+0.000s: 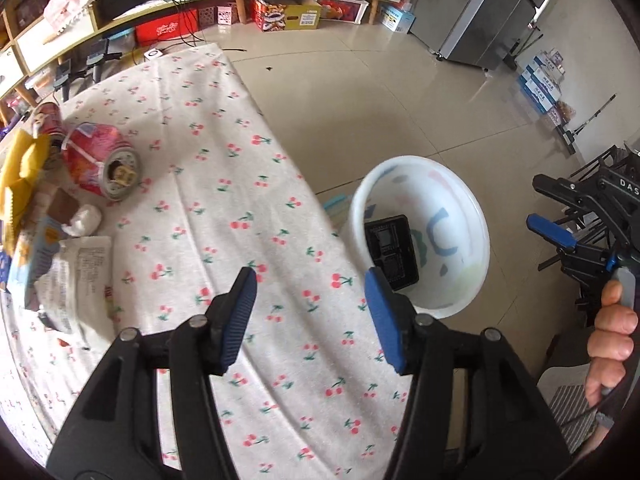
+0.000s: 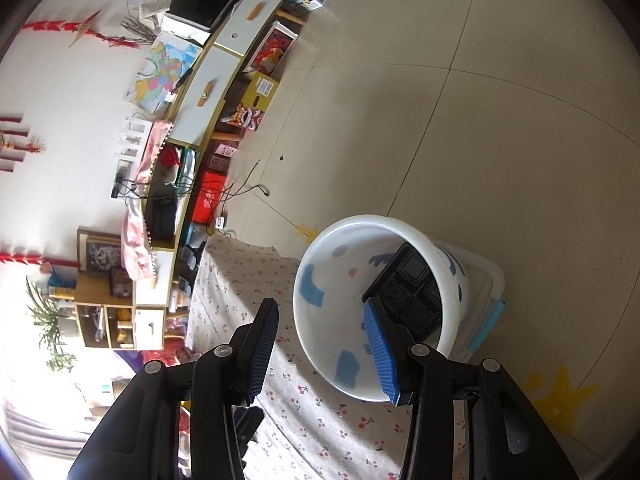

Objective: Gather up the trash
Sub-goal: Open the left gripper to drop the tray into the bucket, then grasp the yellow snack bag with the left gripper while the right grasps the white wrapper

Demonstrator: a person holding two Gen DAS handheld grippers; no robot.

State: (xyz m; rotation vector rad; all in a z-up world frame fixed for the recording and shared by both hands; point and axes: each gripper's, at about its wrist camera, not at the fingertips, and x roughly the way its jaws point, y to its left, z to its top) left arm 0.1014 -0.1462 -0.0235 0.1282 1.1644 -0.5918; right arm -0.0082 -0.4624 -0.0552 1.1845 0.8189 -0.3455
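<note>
The remaining trash — a crushed pink can point(image 1: 100, 160), a yellow wrapper point(image 1: 22, 172), a white printed packet point(image 1: 78, 276) and small scraps — lies heaped at the far-left edge of the cherry-print surface point(image 1: 248, 208). A black tray point(image 1: 390, 252) already rests inside the white bucket point(image 1: 476, 216), which stands on the floor just beside the surface's right edge.

We judge the main risks to be these: the can could roll if pinched off-centre, and the thin packet could slip from ribbed pads or drag neighbouring scraps off the edge.

The left tongs point(image 1: 312, 316) hang over bare cloth, well apart from the heap, jaws standing moderately apart and empty. The right tongs point(image 2: 322, 348) hover at the bucket's rim — likewise parted, holding nothing.
</note>
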